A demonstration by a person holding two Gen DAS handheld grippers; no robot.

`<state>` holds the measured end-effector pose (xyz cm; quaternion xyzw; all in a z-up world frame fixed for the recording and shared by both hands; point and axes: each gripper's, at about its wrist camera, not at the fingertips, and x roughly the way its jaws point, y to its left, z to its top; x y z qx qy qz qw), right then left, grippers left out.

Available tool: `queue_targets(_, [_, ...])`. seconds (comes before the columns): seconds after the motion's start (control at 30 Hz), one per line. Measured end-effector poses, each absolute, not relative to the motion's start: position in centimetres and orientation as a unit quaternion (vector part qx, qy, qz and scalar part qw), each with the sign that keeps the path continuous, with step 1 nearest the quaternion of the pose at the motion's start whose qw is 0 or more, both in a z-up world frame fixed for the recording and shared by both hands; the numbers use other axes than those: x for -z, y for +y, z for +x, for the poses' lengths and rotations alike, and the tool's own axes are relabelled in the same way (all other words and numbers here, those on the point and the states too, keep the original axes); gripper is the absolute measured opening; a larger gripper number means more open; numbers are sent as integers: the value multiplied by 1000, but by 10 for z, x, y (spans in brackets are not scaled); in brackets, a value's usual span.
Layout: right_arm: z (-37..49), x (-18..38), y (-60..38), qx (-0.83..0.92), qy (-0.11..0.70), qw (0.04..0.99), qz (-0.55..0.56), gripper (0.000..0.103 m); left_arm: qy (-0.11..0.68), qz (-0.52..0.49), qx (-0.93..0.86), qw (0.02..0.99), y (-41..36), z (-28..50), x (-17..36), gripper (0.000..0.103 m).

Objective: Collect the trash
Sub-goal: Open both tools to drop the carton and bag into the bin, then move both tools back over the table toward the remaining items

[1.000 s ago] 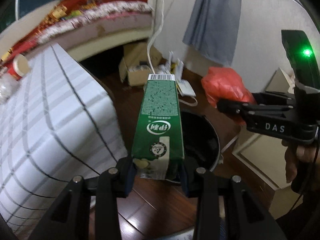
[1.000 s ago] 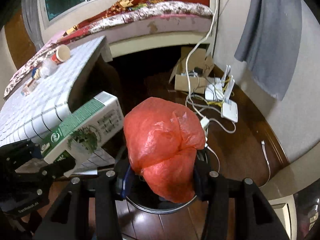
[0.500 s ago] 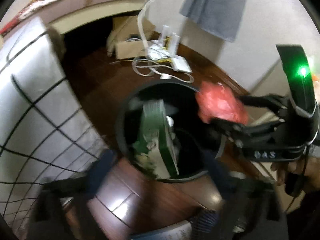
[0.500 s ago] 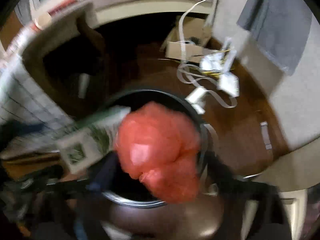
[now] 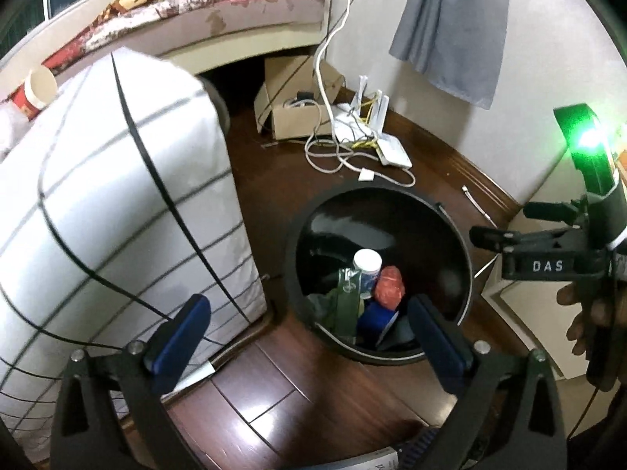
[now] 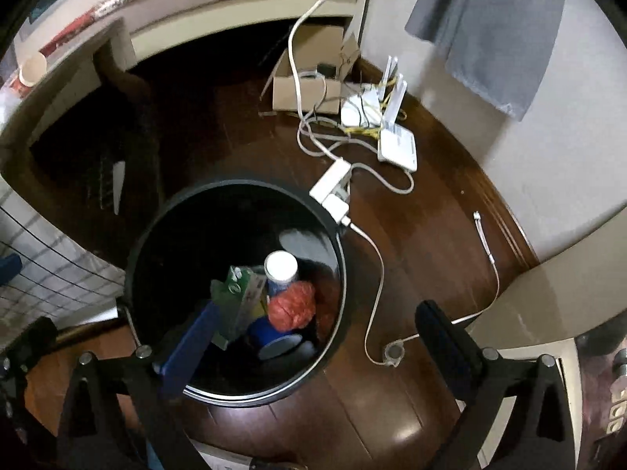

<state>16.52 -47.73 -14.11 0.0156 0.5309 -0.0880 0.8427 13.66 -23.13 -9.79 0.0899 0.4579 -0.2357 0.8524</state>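
Observation:
A black round trash bin [image 5: 462,235] [image 6: 341,274] stands on the dark wood floor. Inside lie the green milk carton [image 5: 347,297] [image 6: 237,293], the crumpled red plastic bag [image 5: 388,282] [image 6: 292,305], a white-capped bottle [image 5: 367,264] [image 6: 280,268] and a blue item [image 6: 264,331]. My left gripper [image 5: 309,321] is open and empty above the bin's near rim. My right gripper [image 6: 317,325] is open and empty over the bin; it also shows at the right of the left wrist view [image 5: 505,227].
A table with a white checked cloth [image 5: 117,203] stands left of the bin, a paper cup [image 5: 39,88] on it. A cardboard box [image 6: 305,86], white routers [image 6: 395,145], a power strip [image 6: 331,186] and cables [image 6: 376,274] lie on the floor behind and right.
Both grippers opened over the bin. The green carton dropped from my left gripper and the red bag from my right; both now lie inside the bin.

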Motion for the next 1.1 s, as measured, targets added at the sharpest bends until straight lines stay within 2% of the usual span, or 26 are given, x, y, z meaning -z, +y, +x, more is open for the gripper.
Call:
queue_targets(0.5, [158, 84, -442, 69, 474, 878, -5, 102, 397, 85, 212, 889, -211, 135, 40, 102])
queue_targets(1.1, [180, 24, -367, 2, 401, 916, -18, 102, 350, 52, 113, 928, -118, 163, 0, 102])
